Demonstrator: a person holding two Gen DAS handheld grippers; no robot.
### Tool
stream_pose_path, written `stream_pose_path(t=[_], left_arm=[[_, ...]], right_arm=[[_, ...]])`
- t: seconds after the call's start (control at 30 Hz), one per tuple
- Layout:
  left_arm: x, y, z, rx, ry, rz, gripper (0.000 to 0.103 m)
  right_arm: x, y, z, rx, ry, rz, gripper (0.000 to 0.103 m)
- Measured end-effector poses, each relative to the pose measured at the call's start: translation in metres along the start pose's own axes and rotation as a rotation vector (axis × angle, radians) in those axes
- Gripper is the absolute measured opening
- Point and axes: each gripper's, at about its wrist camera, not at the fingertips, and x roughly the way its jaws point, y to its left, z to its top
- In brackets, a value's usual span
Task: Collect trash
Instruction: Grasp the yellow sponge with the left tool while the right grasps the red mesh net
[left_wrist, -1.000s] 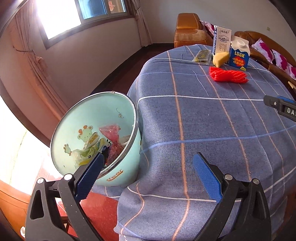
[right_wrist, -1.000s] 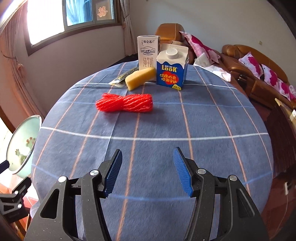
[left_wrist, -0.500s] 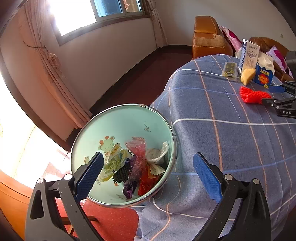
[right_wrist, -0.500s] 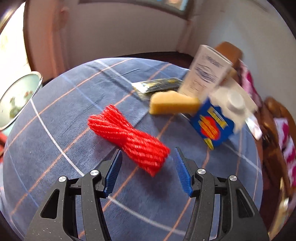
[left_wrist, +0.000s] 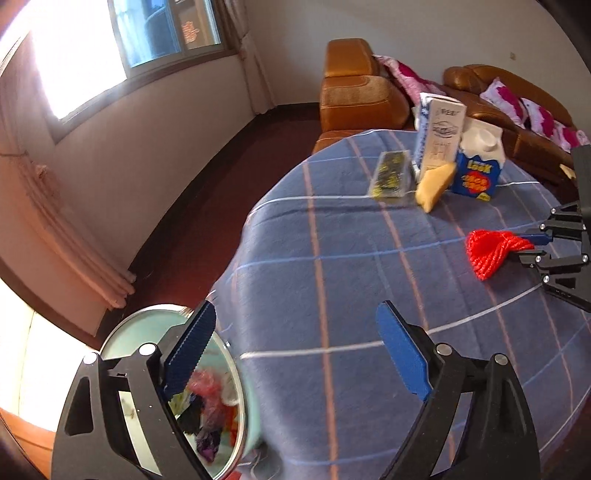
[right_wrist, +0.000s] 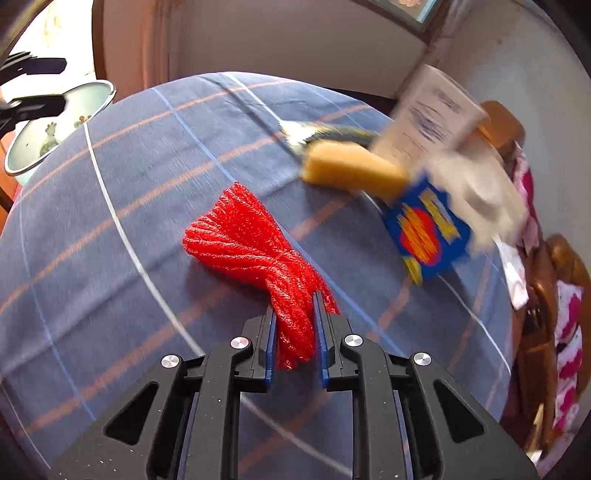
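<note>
Red mesh bundle (right_wrist: 255, 251) lying diagonally, near end pinched by just-closed right tongs (right_wrist: 294, 314); left tongs (left_wrist: 295, 354) spread.

Black open-frame grippers (right_wrist: 294, 314) — blue ribbed pads on the jaws, silver screws.

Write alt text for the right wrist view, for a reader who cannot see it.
The right gripper, whose jaws have just been closing, pinches one end of a red mesh bundle lying on a blue checked tablecloth. Behind, blurred, are a yellow sponge and two cartons; a pale green bin sits at the table's far left edge.
</note>
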Motion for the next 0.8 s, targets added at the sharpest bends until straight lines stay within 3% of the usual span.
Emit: stream_pose_path(t=[0.17,0.27,0.3,0.4,0.6,0.7,0.73,0.77,0.8], left_arm=[[0.033,-0.058,0.045,0.097,-0.067,-0.146,0.085],[0.060,-0.087,0.070,0.138,-0.087,-0.210,0.069],[0.067,-0.094,0.076,0.144,-0.085,-0.221,0.068],[0.089,-0.114,0.093,0.162,-0.074,-0.254,0.068],[0.131,-0.135,0.106,0.166,0.001,-0.238,0.068],[0.141,-0.143,0.105,0.170,0.023,-0.234,0.063],[0.143,-0.146,0.105,0.172,0.028,-0.228,0.056],[0.146,-0.148,0.105,0.170,0.037,-0.223,0.043],[0.147,-0.149,0.104,0.162,0.048,-0.226,0.038]], right_arm=[[-0.029,-0.071,-0.058,0.265,0.013,-0.124,0.018],[-0.045,-0.115,-0.089,0.474,-0.006,-0.166,0.018],[-0.049,-0.126,-0.099,0.528,-0.013,-0.180,0.018],[-0.049,-0.141,-0.112,0.605,-0.018,-0.201,0.018],[-0.043,-0.150,-0.118,0.645,-0.020,-0.196,0.018],[-0.042,-0.148,-0.118,0.650,-0.025,-0.188,0.018],[-0.043,-0.147,-0.119,0.649,-0.027,-0.189,0.018],[-0.043,-0.145,-0.119,0.643,-0.026,-0.192,0.018],[-0.043,-0.142,-0.118,0.636,-0.026,-0.199,0.018]])
